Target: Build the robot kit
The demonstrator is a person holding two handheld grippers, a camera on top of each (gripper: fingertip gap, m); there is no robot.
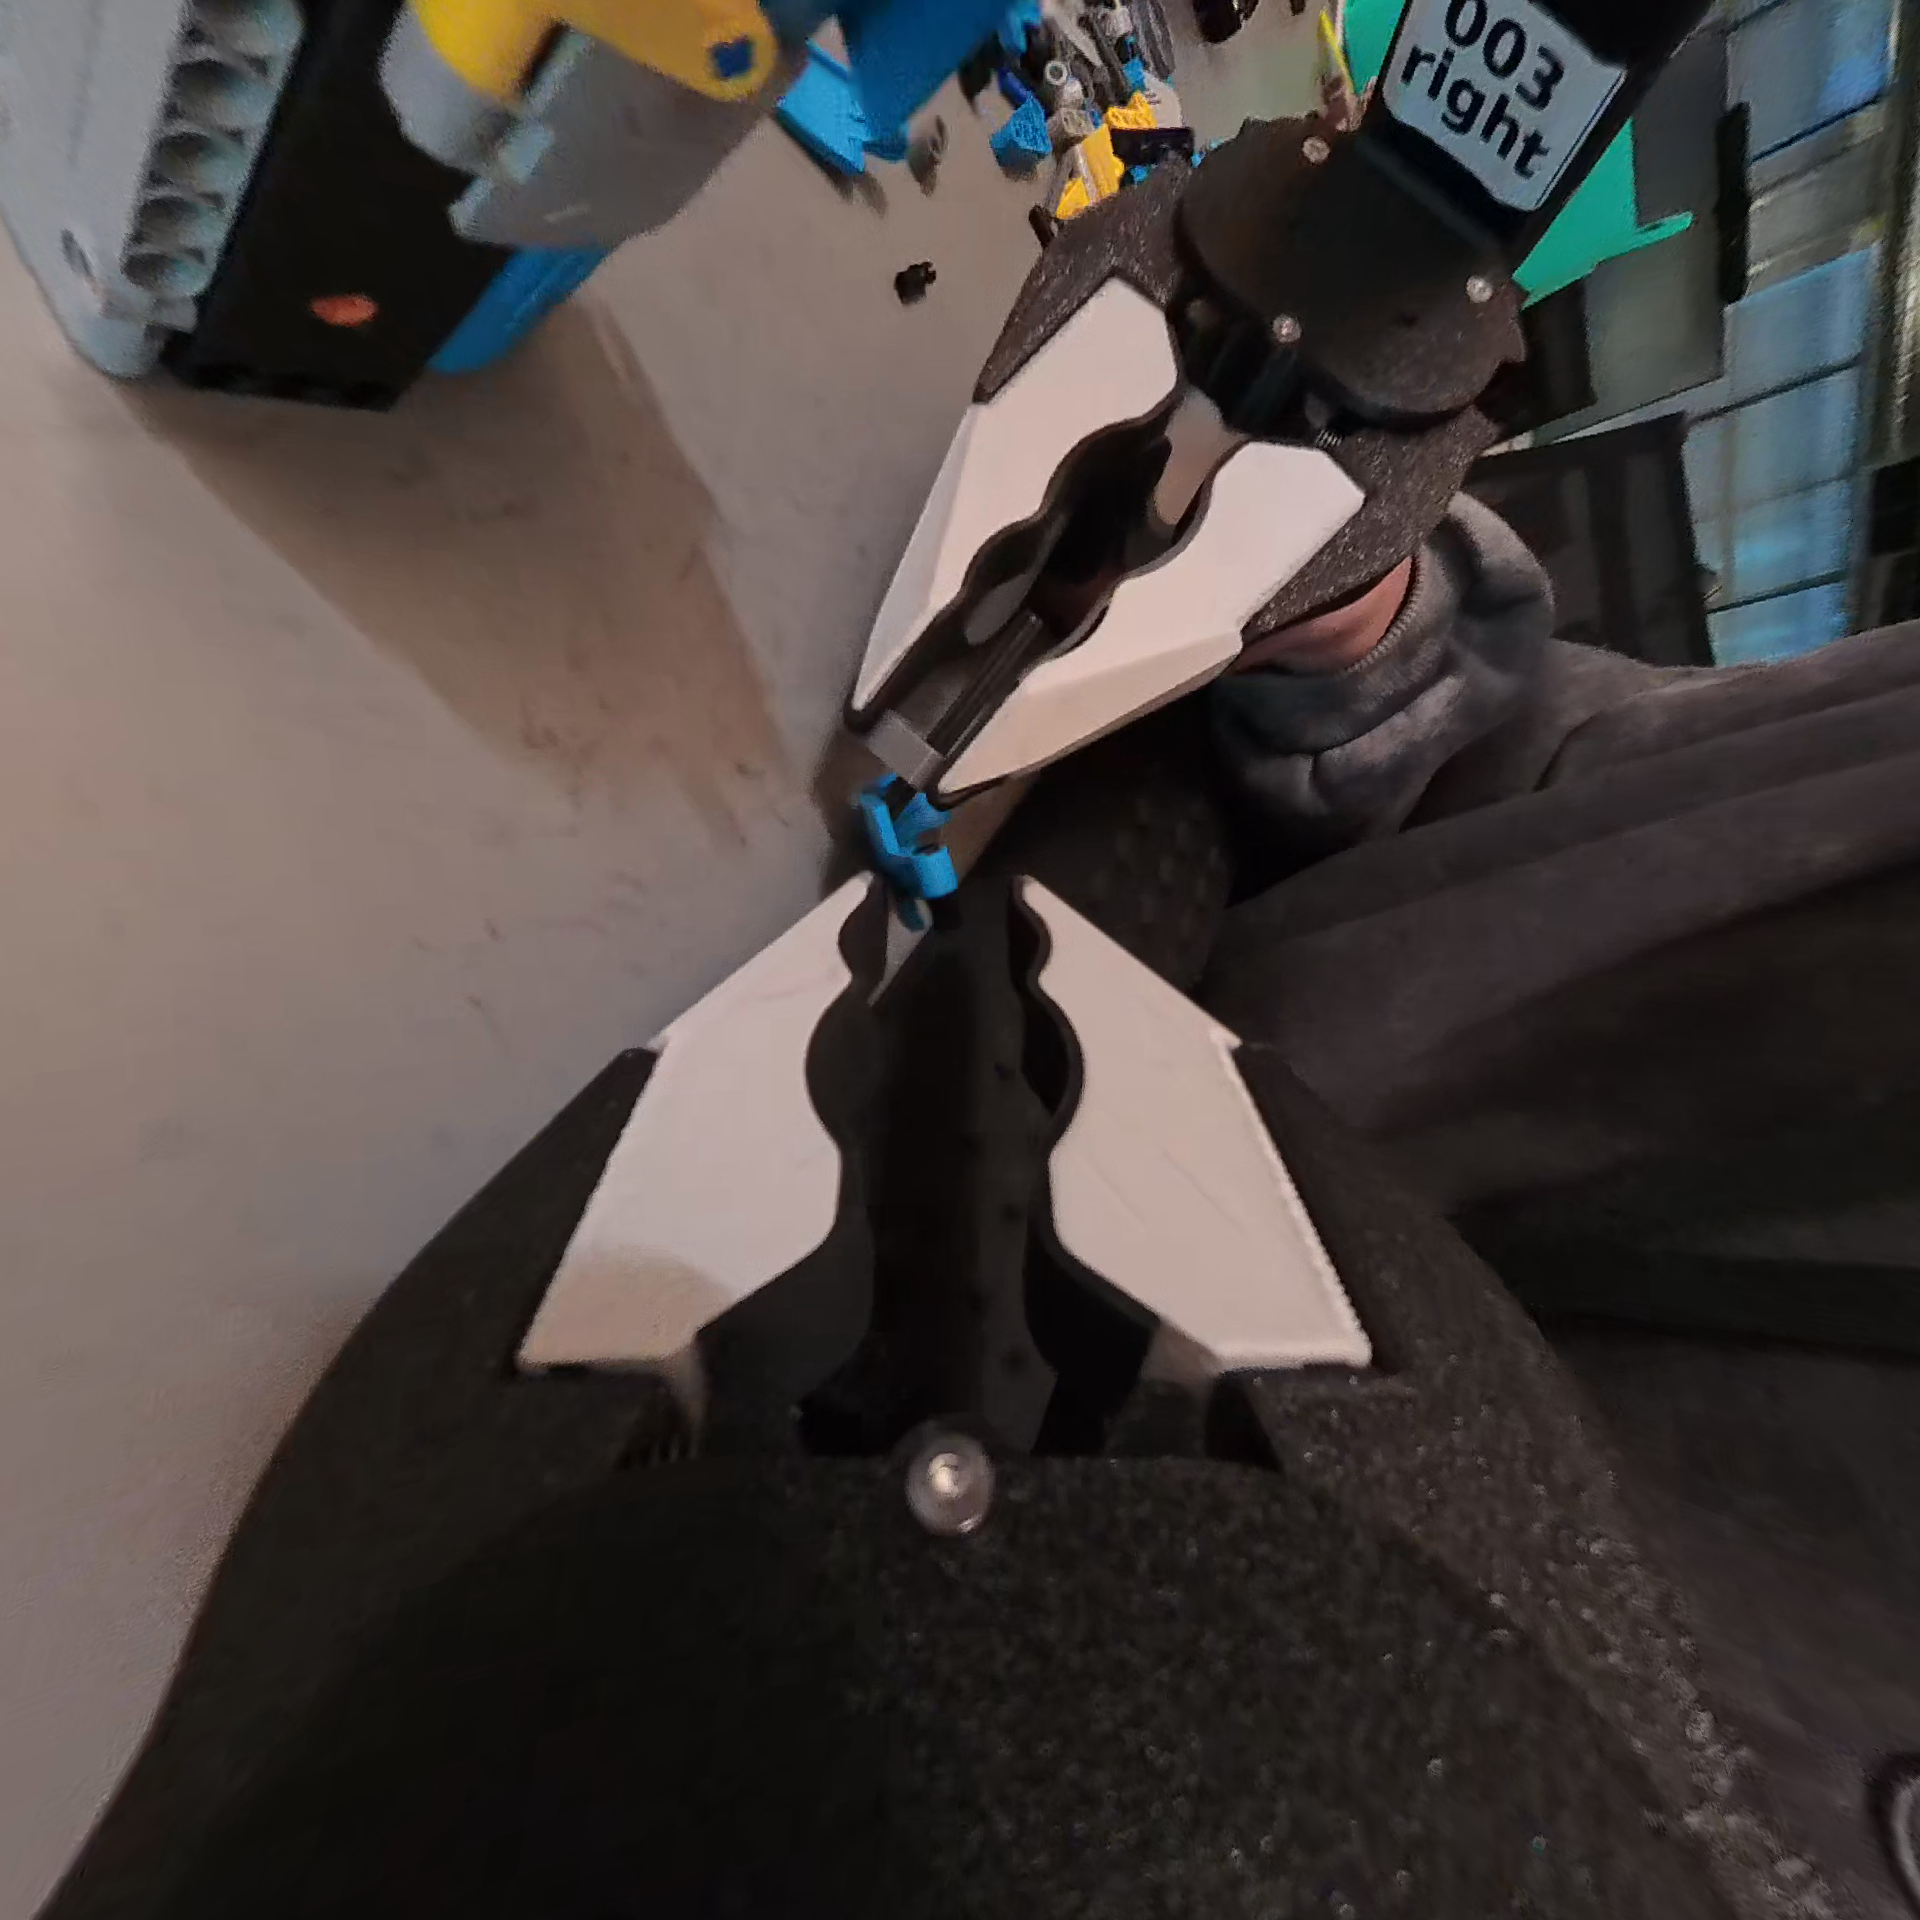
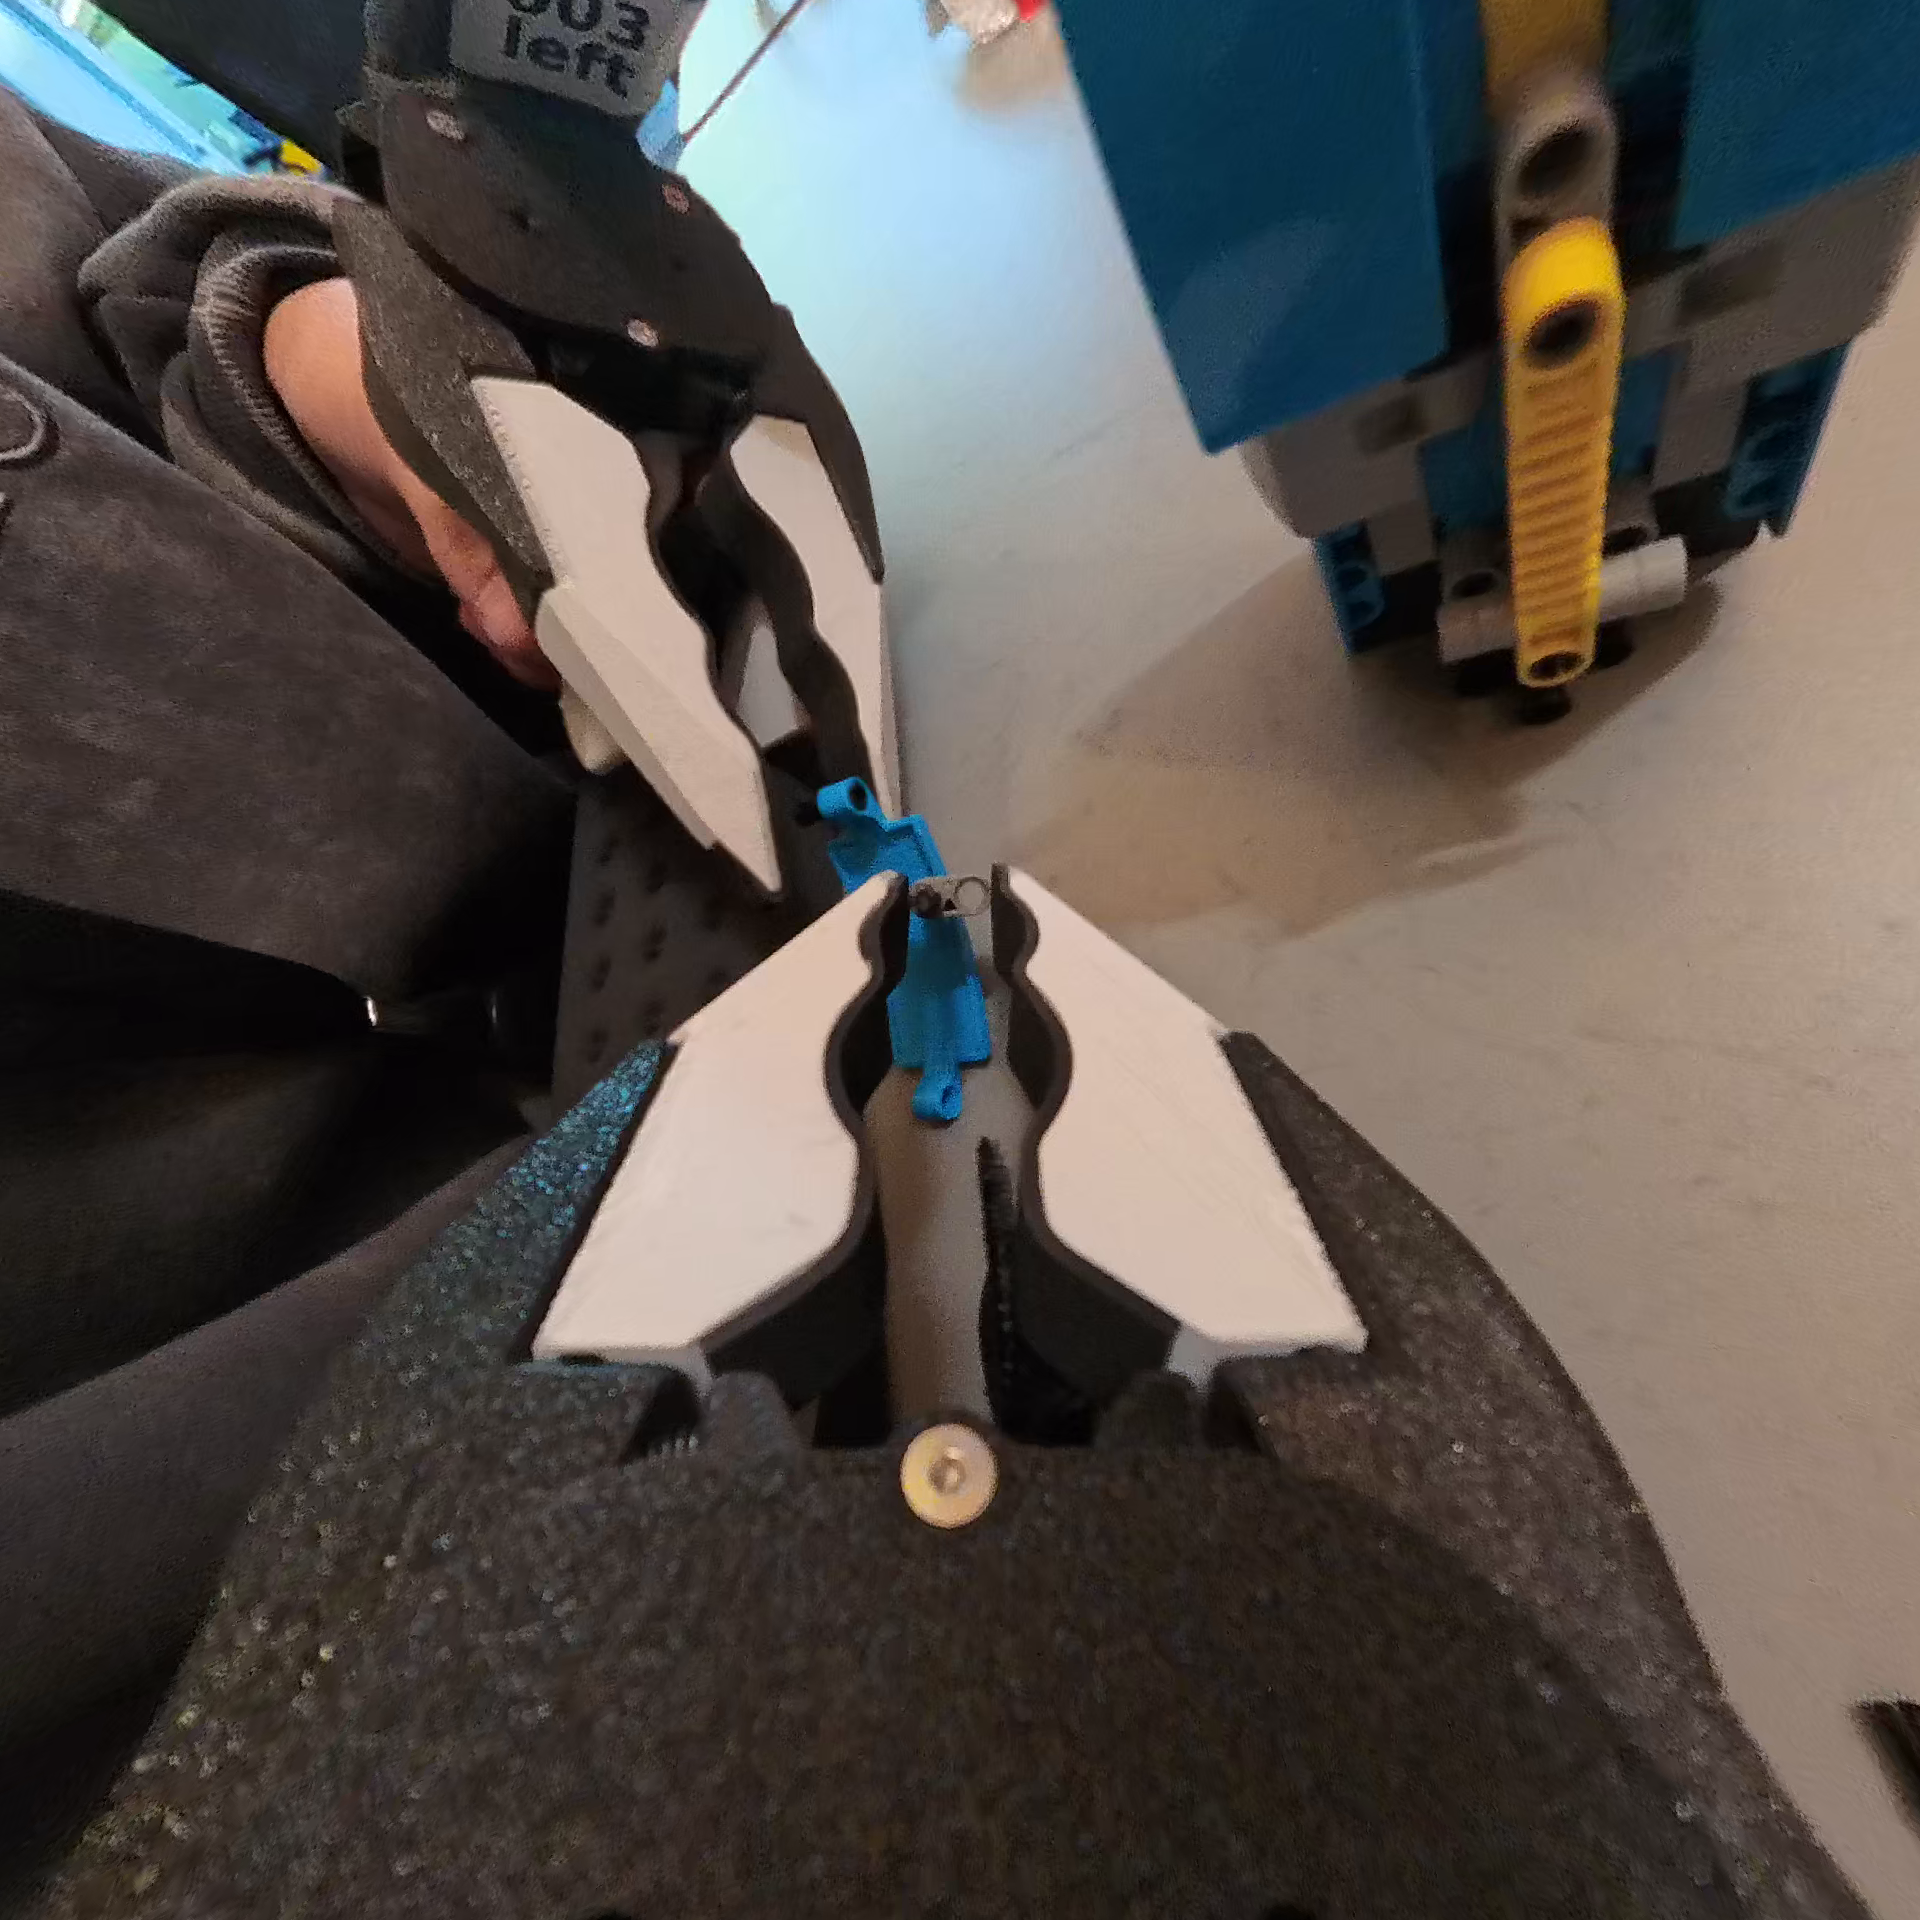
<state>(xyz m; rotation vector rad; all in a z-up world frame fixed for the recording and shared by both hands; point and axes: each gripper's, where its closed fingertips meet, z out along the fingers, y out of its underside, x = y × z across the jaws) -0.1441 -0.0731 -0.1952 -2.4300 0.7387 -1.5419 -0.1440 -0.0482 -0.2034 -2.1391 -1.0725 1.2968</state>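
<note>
- Status: the right gripper (image 2: 943,883) is clenched on a small gray and black part (image 2: 961,896) at its tips, with a blue plastic piece (image 2: 928,977) lying between its fingers; the piece juts past the tips toward the other gripper; it is held in the air beside the pale table (image 2: 1455,1039), not resting on it.
- The left gripper (image 1: 940,894) meets the same blue plastic piece (image 1: 902,844) tip to tip; its jaws stand a little apart; the piece touches its left finger (image 1: 769,1039); whether it truly grips cannot be told.
- No joining is confirmed in either view; the seat between blue piece and gray part is too small to judge.
- Pose: the two grippers face each other nose to nose, both angled inward over the person's lap in a dark sleeve (image 2: 208,675); a hand (image 2: 416,499) shows behind the left gripper.
- Surroundings: a blue, gray and yellow brick model (image 2: 1507,312) stands on the table, well apart; loose small bricks (image 1: 1091,114) lie at the far edge in the left wrist view.
</note>
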